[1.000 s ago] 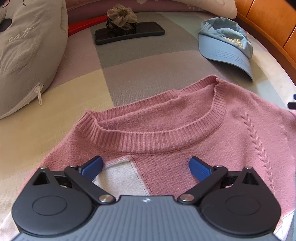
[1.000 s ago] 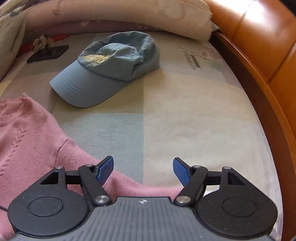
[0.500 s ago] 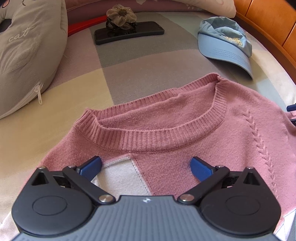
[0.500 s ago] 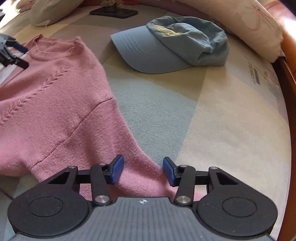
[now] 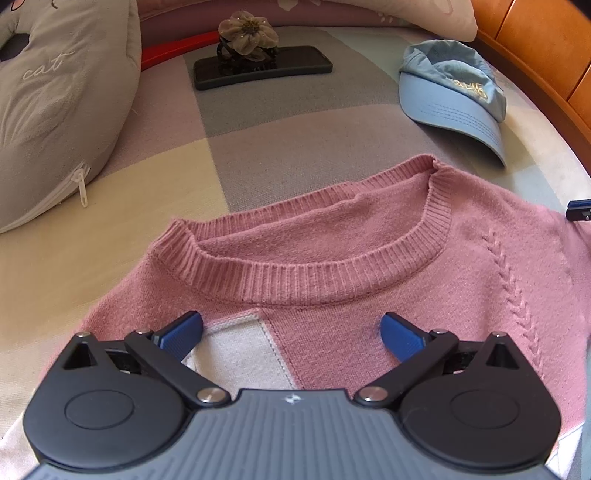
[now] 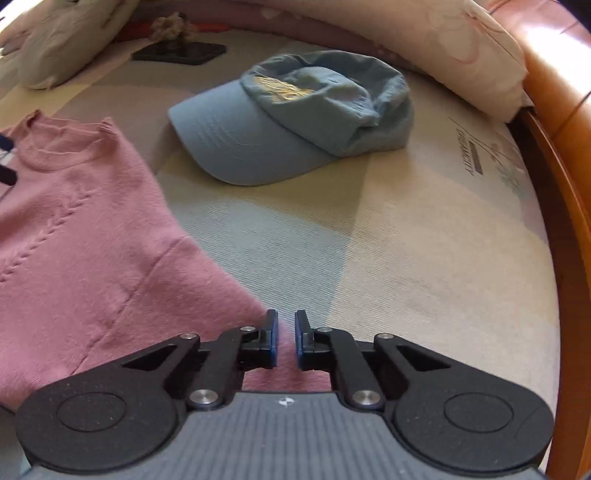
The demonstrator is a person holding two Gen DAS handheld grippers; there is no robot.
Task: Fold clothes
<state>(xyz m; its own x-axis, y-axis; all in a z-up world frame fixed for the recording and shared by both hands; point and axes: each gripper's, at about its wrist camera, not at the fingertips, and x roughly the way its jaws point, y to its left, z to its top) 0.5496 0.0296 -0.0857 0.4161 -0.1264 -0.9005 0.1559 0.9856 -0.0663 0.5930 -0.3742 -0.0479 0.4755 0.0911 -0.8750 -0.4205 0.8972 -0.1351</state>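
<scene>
Embroidered "cat" on grey cushion [image 5: 55, 110], beyond pink sweater [image 5: 332, 251].

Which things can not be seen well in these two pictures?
- Pink sweater: its lower part is hidden by the left gripper body in the left wrist view.
- Phone: screen partly covered by the flower hair clip.
- Right gripper: the grip on the sleeve is mostly behind its own pads.

Checked bedsheet [image 5: 288, 147] in grey, cream and pink blocks, sunlit; grey cat-print cushion [image 5: 55, 110] far left, pale floral pillow [image 6: 424, 40] along the back, glossy orange wooden bed frame [image 6: 554, 147] curving down the right
</scene>
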